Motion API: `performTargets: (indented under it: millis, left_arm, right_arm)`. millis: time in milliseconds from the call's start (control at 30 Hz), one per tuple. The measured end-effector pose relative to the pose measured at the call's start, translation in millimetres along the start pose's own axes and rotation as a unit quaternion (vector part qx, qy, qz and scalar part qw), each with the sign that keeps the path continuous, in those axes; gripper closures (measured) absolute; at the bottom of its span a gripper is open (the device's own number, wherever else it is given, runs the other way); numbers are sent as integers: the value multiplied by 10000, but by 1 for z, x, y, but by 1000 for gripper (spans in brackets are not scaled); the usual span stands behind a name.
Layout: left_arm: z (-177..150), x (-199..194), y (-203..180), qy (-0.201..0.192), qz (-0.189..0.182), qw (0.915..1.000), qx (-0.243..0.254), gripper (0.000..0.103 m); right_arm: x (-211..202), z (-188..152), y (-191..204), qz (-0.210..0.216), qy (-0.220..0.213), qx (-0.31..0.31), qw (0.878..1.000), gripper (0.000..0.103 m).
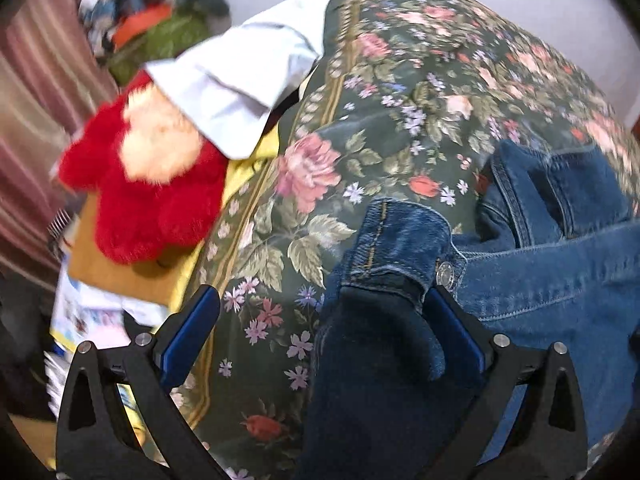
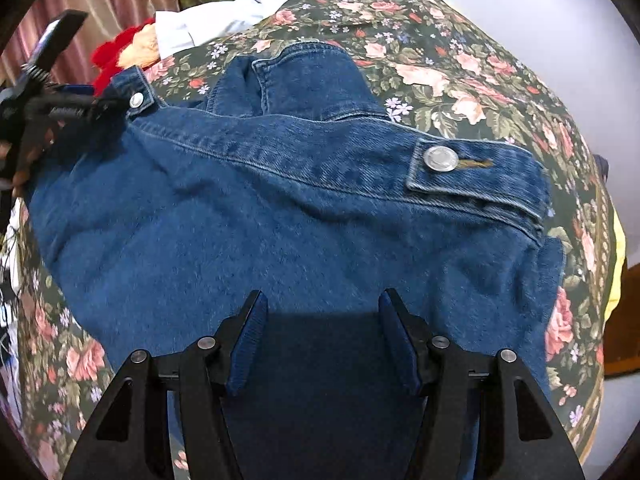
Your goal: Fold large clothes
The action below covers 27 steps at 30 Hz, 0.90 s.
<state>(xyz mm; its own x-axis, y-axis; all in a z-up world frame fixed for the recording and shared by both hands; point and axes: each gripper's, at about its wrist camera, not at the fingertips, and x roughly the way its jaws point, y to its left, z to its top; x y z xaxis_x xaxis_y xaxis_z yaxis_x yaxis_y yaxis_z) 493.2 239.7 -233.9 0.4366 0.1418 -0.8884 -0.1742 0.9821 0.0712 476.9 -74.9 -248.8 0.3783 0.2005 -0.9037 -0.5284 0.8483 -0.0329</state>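
Observation:
A blue denim jacket (image 2: 280,216) lies spread on a floral green bedspread (image 2: 460,64). Its waistband tab with a metal button (image 2: 440,159) points right. My right gripper (image 2: 322,336) is open just above the jacket's near part, holding nothing. My left gripper (image 1: 324,312) is open, with a folded denim corner (image 1: 396,256) and its button (image 1: 445,271) lying between the fingers. In the right wrist view the left gripper (image 2: 52,100) sits at the jacket's far left corner.
A red and cream plush toy (image 1: 152,184), a pale blue folded shirt (image 1: 240,80) and a cluttered pile (image 1: 160,28) lie beyond the bedspread's left edge. A striped curtain (image 1: 36,92) hangs at left. A white wall (image 2: 540,20) is behind.

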Motion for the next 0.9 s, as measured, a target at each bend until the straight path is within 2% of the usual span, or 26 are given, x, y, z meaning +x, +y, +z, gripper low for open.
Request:
performTargets:
  millis: [100, 200, 267, 367, 500, 633, 767, 900]
  left_arm:
    - [-3, -5, 4, 19, -133, 9995, -273, 0]
    - [-8, -24, 1, -150, 69, 9994, -296, 0]
    - [-13, -41, -1, -320, 290, 9988, -230, 0]
    - [-21, -75, 2, -689, 401, 9967, -158, 0]
    - [-34, -118, 9, -1117, 342, 9930, -179, 0]
    - [-60, -158, 16, -1496, 220, 9880, -324, 0]
    - [-92, -171, 28, -1513, -211, 9847, -838, 0]
    - [-124, -160, 32, -1297, -366, 9819, -1332, 0]
  right_arm:
    - [-10, -9, -6, -108, -24, 57, 9999, 47]
    - [-23, -16, -13, -78, -39, 179, 9998, 47]
    - [-34, -21, -18, -135, -20, 275, 9995, 47]
    - [-48, -28, -27, -257, 19, 456, 9986, 47]
    - [-71, -34, -35, -361, -103, 645, 9972, 47]
    - [-94, -37, -33, -316, -320, 764, 9961, 47]
    - [-112, -34, -22, -360, -521, 790, 9949, 46]
    - [-121, -29, -6, -337, -645, 684, 9950, 45]
